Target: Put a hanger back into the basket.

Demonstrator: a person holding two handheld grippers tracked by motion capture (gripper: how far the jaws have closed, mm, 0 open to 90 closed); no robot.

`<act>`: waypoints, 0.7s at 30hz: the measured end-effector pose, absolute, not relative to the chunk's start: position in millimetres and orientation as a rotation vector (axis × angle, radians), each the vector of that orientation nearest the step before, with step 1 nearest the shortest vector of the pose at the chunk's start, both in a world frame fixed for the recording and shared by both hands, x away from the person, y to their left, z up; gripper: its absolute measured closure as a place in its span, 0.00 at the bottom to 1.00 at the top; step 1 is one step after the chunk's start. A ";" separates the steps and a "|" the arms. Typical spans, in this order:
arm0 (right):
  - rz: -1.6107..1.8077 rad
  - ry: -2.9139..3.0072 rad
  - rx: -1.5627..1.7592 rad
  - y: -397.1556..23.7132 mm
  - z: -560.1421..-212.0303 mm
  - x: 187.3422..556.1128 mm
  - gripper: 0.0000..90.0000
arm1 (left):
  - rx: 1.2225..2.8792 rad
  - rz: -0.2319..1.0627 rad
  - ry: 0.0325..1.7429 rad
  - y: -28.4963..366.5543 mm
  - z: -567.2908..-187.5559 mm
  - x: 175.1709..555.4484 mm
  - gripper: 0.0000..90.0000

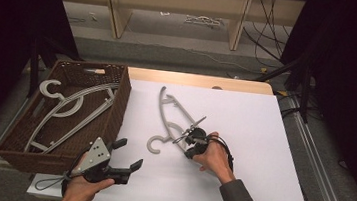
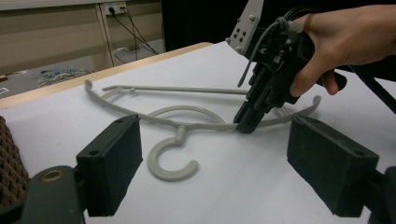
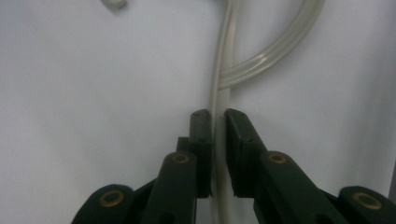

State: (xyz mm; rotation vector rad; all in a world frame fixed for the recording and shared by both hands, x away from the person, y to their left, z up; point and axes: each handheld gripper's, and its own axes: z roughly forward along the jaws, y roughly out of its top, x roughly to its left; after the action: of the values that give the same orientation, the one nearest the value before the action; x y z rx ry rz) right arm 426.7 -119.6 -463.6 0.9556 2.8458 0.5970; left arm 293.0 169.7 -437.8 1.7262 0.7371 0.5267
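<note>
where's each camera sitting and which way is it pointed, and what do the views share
High view: above the person's side, looking forward and down on the white table; both forearms, left tongs, right tongs, wicker basket.
Left gripper view: rides the left tongs, facing level across the table; its open jaws, and the other hand.
Right gripper view: rides the right tongs, looking down its jaws shut on the grey hanger.
Shared: that hanger lies in all three.

In your right gripper view the grey hanger (image 3: 219, 88) runs off the top edge and its bar vanishes between the jaws; your hand covers the right gripper (image 1: 188, 141) from above; the basket (image 1: 116, 104) rim hides parts of the hangers (image 1: 65, 103) inside.
</note>
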 end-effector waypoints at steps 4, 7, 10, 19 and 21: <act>0.558 2.861 0.878 -120.2 -462.2 425.1 0.91 | 1.734 0.528 0.735 168.6 -438.2 292.6 0.21; 0.518 2.877 0.801 -123.2 -460.0 423.2 0.91 | 1.746 0.531 0.731 168.5 -438.2 292.9 0.21; 0.496 2.891 0.739 -127.5 -457.0 419.1 0.92 | 1.755 0.539 0.732 167.5 -438.3 294.5 0.22; 0.481 2.951 0.539 -131.6 -441.4 398.4 0.92 | 1.853 0.525 0.749 153.0 -446.6 305.2 0.26; 0.485 2.965 0.504 -132.5 -439.3 396.0 0.92 | 1.884 0.533 0.751 150.0 -447.3 308.8 0.26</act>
State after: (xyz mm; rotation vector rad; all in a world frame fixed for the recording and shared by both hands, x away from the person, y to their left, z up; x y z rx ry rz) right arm 396.0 -132.5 -439.3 0.5038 2.9654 0.4851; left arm 308.8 150.0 -447.3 1.8845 0.7505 0.5332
